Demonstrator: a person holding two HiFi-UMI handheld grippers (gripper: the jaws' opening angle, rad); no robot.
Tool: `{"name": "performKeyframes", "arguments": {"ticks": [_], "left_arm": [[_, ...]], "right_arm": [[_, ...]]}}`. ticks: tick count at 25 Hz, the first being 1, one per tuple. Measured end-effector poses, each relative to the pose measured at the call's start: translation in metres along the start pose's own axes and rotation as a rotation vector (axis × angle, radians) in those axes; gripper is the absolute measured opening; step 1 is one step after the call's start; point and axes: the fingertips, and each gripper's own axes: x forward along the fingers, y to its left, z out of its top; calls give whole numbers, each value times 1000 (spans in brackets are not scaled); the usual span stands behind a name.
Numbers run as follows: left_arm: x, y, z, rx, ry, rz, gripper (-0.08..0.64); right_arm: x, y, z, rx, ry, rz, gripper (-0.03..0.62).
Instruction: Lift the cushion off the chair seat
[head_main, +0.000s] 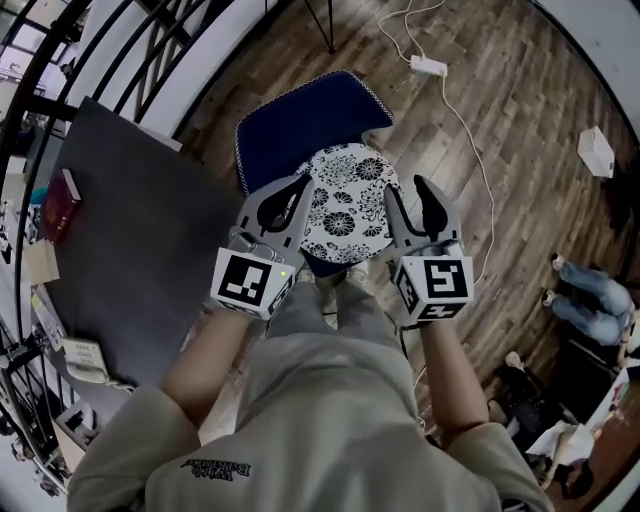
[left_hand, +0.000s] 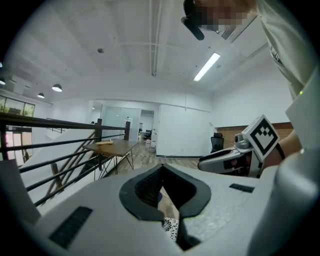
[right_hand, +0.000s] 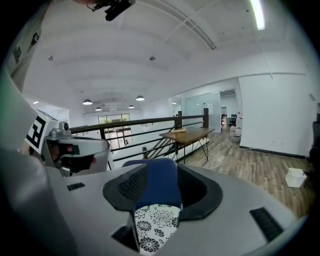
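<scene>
On the blue chair seat (head_main: 300, 115), seen from the head view, we find the round flowered cushion (head_main: 345, 205), lying ahead of and below both tools and between them. The left gripper (head_main: 298, 188) noses over its left edge and the right gripper (head_main: 408, 192) stands just beside its right edge, neither clearly nearer. Being round, it offers us no long axis. Along the left gripper view, the jaws sit together with nothing in them, a sliver of cushion showing beneath. Along the right gripper view, the jaws stand apart and empty, with cushion and seat framed in the gap, so we judge that side readier to take the rim
</scene>
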Motion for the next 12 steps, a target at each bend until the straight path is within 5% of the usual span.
{"name": "performKeyframes", "arguments": {"ticks": [12], "left_arm": [[55, 23, -168, -129, 176, 12, 5]], "right_arm": [[101, -33, -209, 44, 285, -1, 213]]}}
